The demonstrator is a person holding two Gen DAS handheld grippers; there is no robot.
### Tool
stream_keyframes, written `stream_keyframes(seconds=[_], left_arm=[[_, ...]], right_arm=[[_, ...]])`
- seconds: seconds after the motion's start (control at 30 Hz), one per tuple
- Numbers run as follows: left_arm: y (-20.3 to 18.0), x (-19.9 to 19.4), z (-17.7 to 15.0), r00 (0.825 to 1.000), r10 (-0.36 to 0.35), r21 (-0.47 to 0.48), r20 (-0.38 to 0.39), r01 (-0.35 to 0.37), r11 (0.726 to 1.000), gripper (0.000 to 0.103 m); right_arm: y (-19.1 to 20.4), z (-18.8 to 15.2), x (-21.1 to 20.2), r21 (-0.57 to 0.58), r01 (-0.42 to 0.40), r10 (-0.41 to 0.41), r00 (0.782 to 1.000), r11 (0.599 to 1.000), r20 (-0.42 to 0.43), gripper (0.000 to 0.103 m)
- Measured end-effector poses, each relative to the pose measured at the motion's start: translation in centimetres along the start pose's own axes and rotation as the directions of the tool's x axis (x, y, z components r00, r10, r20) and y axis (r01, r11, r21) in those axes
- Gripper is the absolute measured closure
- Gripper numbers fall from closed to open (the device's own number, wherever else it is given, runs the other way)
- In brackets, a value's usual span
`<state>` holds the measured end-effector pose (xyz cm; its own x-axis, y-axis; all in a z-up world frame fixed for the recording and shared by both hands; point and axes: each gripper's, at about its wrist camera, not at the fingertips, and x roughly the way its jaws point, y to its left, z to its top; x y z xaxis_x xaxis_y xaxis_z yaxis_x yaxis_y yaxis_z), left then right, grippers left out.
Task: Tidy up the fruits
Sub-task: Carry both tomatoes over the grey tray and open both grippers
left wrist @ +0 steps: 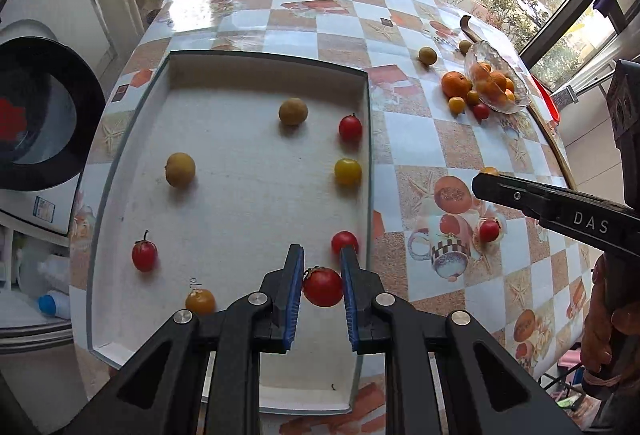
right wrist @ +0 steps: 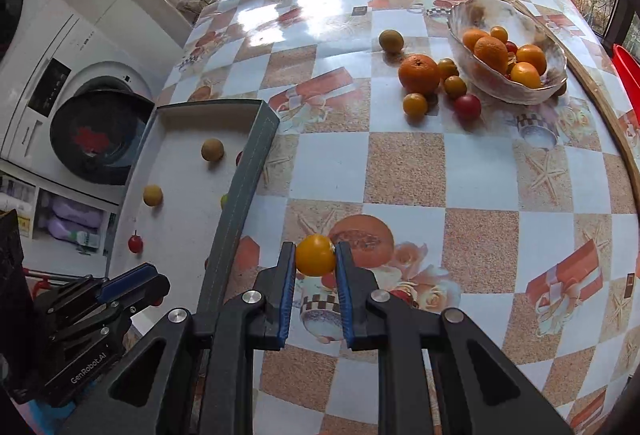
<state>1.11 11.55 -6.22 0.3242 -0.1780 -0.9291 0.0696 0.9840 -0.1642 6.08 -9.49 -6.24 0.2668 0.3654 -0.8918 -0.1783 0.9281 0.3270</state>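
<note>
We see the left gripper (left wrist: 321,259), narrowly parted, bracketing a red tomato (left wrist: 322,286) over the tray (left wrist: 240,75); contact is unclear. The right gripper (right wrist: 315,255) clamps a yellow tomato (right wrist: 315,255) above the worktop (right wrist: 400,171), beside the tray.

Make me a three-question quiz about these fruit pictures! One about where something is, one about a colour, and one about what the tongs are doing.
1. Where is the glass bowl?
A. on the table
B. inside the tray
C. on the washing machine

2. What colour is the fruit in the right tongs?
A. red
B. yellow
C. green

3. What are the left tongs doing?
A. wide open, empty
B. shut on a red tomato
C. lying flat on the table

Answers:
1 A, the bowl stands on the checked tablecloth.
2 B, a yellow tomato sits between the pads.
3 B, both blue pads press the tomato's sides.
</note>
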Motion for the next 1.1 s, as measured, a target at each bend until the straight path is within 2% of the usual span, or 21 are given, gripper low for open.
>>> stream_keyframes(seconds=[0.23,0.37,0.87,0.97,1.0,1.03,1.07,1.1], left_arm=[[5.8,1.7,1.9,0.998,0.067,-0.058,0.009,-0.067,0.996,0.083],[7.6,3.3,2.5,0.995,0.093,-0.072,-0.023,-0.094,0.993,0.083],[8.3,5.2,3.0,0.993,0.099,-0.045,-0.059,-0.102,0.994,0.082],[8.1,5.5,3.1,0.992,0.102,-0.036,-0.069,-0.104,0.994,0.082],[8.1,5.6,3.1,0.992,0.101,-0.033,-0.070,-0.104,0.994,0.080],[8.0,5.6,3.1,0.993,0.100,-0.029,-0.070,-0.102,0.994,0.069],[7.8,5.6,3.1,0.992,0.110,-0.026,-0.068,-0.112,0.993,0.041],[7.8,5.4,3.1,0.990,0.130,-0.025,-0.054,-0.131,0.991,0.027]], right_arm=[[6.1,2.0,4.0,-0.039,-0.056,0.054,0.998,0.998,-0.045,0.082],[8.2,3.2,6.1,-0.066,-0.042,0.038,0.997,0.997,-0.068,0.082],[9.8,5.0,11.7,-0.110,0.041,-0.058,0.986,0.993,-0.157,0.081],[10.3,5.0,11.8,-0.136,0.058,-0.077,0.987,0.989,-0.139,0.081],[10.4,5.0,11.8,-0.141,0.059,-0.079,0.987,0.988,-0.141,0.081],[10.4,5.0,11.8,-0.142,0.057,-0.077,0.987,0.988,-0.142,0.079],[10.3,5.1,11.7,-0.139,0.048,-0.069,0.987,0.989,-0.146,0.076],[10.3,5.1,11.6,-0.133,0.032,-0.052,0.987,0.991,-0.150,0.074]])
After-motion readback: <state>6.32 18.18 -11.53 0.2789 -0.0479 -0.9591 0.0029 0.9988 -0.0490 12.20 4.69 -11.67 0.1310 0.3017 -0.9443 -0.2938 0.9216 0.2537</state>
